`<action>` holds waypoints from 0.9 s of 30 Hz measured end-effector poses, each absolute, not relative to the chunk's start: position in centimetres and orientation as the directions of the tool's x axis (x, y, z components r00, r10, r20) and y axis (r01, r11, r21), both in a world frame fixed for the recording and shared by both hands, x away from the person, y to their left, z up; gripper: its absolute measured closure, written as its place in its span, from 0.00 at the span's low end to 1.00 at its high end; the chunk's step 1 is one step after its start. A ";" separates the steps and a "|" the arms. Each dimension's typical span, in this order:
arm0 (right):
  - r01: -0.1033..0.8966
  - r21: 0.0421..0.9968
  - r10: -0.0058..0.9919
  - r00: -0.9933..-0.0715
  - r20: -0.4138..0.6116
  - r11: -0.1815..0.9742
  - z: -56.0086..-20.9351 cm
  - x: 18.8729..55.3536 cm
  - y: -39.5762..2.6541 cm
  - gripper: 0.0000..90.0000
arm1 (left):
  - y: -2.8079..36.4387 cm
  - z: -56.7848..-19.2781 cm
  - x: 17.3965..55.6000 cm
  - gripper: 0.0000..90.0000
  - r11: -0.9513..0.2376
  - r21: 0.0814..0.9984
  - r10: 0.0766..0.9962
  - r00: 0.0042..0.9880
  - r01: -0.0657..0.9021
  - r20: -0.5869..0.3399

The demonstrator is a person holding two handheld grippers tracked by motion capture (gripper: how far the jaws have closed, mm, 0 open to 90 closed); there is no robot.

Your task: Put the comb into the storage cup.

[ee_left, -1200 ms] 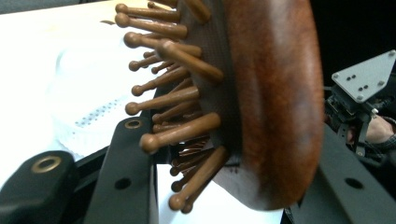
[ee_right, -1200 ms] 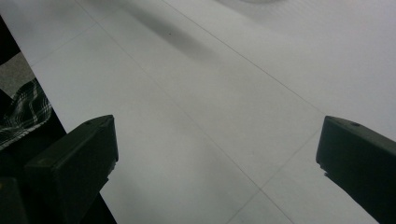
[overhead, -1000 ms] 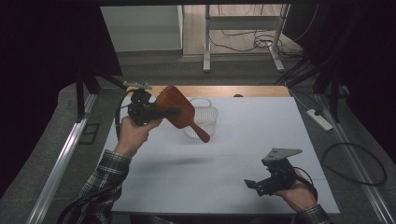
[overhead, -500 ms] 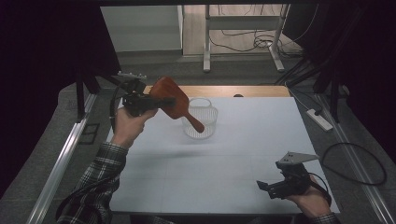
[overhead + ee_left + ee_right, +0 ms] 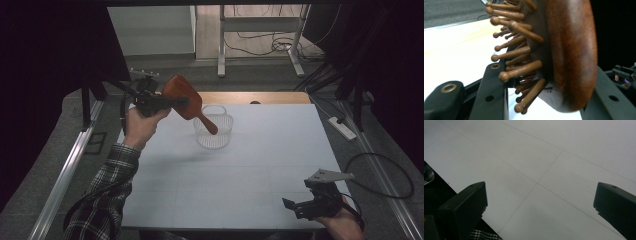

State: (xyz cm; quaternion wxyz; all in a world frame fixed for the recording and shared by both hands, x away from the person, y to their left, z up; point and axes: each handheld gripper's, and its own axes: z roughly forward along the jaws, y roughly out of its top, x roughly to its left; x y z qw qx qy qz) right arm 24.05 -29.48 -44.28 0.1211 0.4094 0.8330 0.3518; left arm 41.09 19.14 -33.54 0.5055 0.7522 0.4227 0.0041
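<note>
**Student:** What did the high view record in its upper left?

**Instructor:** The left gripper [image 5: 170, 102] was raised above the far left of the white table [image 5: 260, 170], its jaws closed on the paddle head of a wooden hairbrush [image 5: 186, 99]. The brush handle slanted down to the right, its tip over the near rim of the clear mesh basket [image 5: 214, 131] at upper centre of the frame.

**Student:** And the left gripper view?

**Instructor:** It showed the hairbrush [image 5: 564, 55] on edge between the two black jaws, bristle pins pointing to the left of the frame and the smooth wooden back to the right (the clamp sat across the head, not the handle).

**Student:** How was the step best done, by your reading?

**Instructor:** Judged as a placement into the basket: the grip should stay firm while the handle tip is guided inside the rim, and the brush lowered until the basket bears it before release. A light basket may tip or slide if the handle pushes its wall sideways.

**Student:** The other hand?

**Instructor:** The right gripper [image 5: 302, 206] lay low at the lower right of the frame, well apart from the basket, jaws spread wide with bare table [image 5: 554, 170] between them
</note>
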 end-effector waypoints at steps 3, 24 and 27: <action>0.595 0.688 0.769 -0.634 0.083 0.416 -44.2 23.8 -29.6 0.00 | 18.9 -33.6 41.4 0.66 -0.124 0.763 0.645 0.636 0.634 -0.424; 0.577 0.702 0.779 -0.625 0.049 0.418 -44.1 23.0 -29.7 0.00 | 17.1 -35.0 43.7 0.66 -0.091 0.747 0.684 0.587 0.658 -0.434; 0.578 0.700 0.779 -0.625 0.050 0.418 -44.1 23.1 -29.7 0.00 | 16.7 -35.3 43.9 0.66 -0.093 0.744 0.687 0.583 0.662 -0.433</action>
